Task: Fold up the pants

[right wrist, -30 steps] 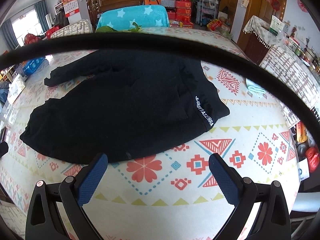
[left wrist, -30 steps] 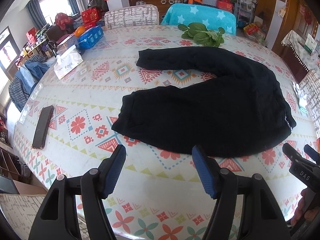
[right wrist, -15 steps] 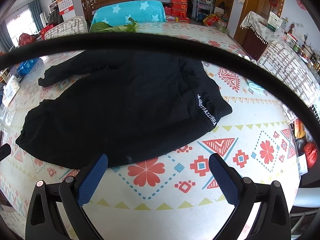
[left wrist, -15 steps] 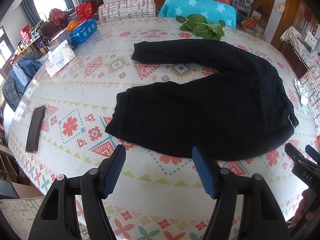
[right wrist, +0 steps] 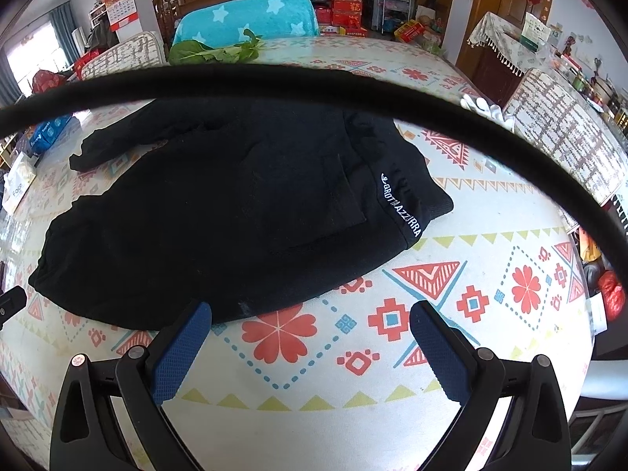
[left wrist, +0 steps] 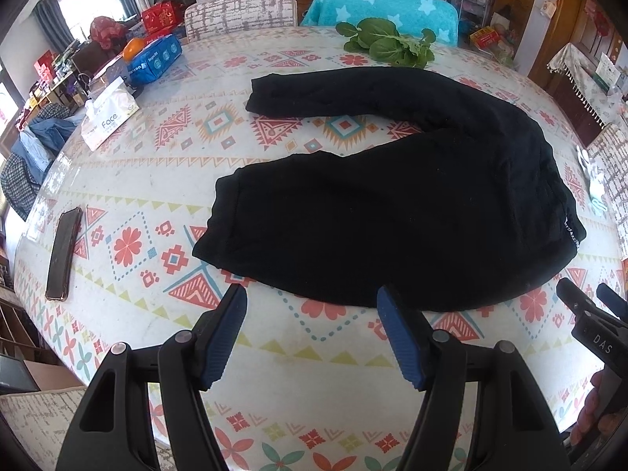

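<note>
Black pants: flat on patterned table, legs splayed, waistband lettering partly legible (far leg crossed by a dark cable in right view). Left gripper: jaws wide apart, empty, above near hem. Right gripper: likewise spread, empty. Phone: near table edge.

You're looking at 1 pr black pants, 2 grippers w/ jaws spread: left gripper, right gripper. Also 1 phone, 1 tissue box, 1 bunch greens, 2 chairs: a grey-white one, a turquoise star-covered one.
</note>
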`<act>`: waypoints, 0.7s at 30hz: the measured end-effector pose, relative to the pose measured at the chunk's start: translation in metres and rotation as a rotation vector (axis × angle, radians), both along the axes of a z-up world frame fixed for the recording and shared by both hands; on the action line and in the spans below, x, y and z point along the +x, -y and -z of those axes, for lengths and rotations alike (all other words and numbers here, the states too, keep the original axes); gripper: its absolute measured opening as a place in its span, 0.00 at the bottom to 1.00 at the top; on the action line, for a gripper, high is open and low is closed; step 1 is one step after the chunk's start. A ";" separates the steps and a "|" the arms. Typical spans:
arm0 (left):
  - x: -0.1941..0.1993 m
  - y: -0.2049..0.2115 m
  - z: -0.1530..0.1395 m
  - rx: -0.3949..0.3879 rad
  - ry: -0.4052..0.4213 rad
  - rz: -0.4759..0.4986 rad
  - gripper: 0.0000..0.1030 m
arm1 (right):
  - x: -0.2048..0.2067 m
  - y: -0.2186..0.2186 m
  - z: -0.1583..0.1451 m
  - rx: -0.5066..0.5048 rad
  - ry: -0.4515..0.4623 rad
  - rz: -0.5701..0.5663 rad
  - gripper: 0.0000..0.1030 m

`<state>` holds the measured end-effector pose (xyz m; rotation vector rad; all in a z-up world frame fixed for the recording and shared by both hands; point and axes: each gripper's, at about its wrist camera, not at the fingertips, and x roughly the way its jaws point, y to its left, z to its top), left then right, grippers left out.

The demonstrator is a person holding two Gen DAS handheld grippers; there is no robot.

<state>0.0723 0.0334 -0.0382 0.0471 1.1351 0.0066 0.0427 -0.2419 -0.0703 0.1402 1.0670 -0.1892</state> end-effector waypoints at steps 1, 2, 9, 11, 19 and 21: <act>0.000 0.000 0.000 0.001 -0.001 -0.001 0.66 | 0.000 0.001 0.001 0.002 -0.001 0.000 1.00; 0.000 0.000 0.001 0.001 -0.003 -0.002 0.66 | 0.001 0.001 0.001 0.004 -0.002 0.001 1.00; 0.001 0.001 0.005 0.002 -0.013 -0.006 0.66 | 0.003 0.002 0.006 0.012 -0.013 -0.001 1.00; 0.001 0.001 0.006 0.002 -0.014 -0.006 0.66 | 0.004 0.002 0.007 0.012 -0.015 -0.003 1.00; 0.003 0.001 0.008 0.005 -0.016 -0.003 0.66 | 0.007 0.001 0.010 0.016 -0.022 -0.011 1.00; 0.007 0.000 0.006 0.008 -0.010 -0.005 0.66 | 0.011 0.002 0.008 0.013 -0.020 -0.014 1.00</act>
